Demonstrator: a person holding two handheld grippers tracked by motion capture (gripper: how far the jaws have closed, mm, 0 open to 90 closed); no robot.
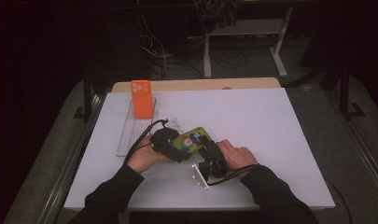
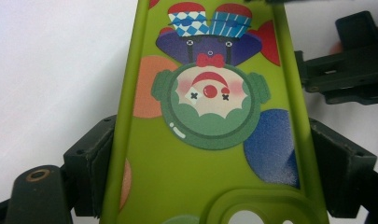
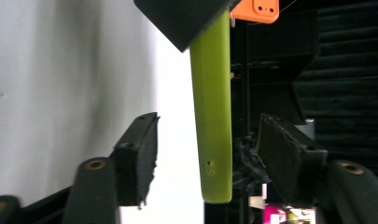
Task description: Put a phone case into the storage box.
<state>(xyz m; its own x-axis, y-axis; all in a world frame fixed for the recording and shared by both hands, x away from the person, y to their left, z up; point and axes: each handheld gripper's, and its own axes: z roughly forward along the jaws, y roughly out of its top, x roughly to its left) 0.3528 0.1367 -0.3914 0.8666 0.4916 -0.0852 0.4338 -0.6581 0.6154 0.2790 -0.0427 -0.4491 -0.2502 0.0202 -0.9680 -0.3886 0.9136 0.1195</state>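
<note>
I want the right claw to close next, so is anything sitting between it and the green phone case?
Nothing visible. In the right gripper view the green phone case stands edge-on in the open gap of the right claw, clear space either side. The left claw clamps its long edges.

A white table (image 1: 270, 121) fills the middle, brightly lit against a dark room. At twelve o'clock its wooden edge (image 1: 196, 85) shows. Beyond it, at one o'clock, white desk legs (image 1: 282, 44) stand on a grey floor (image 1: 242, 65) among loose cables (image 1: 168, 56). Black frame posts (image 1: 344, 88) stand at two and ten o'clock.
</note>
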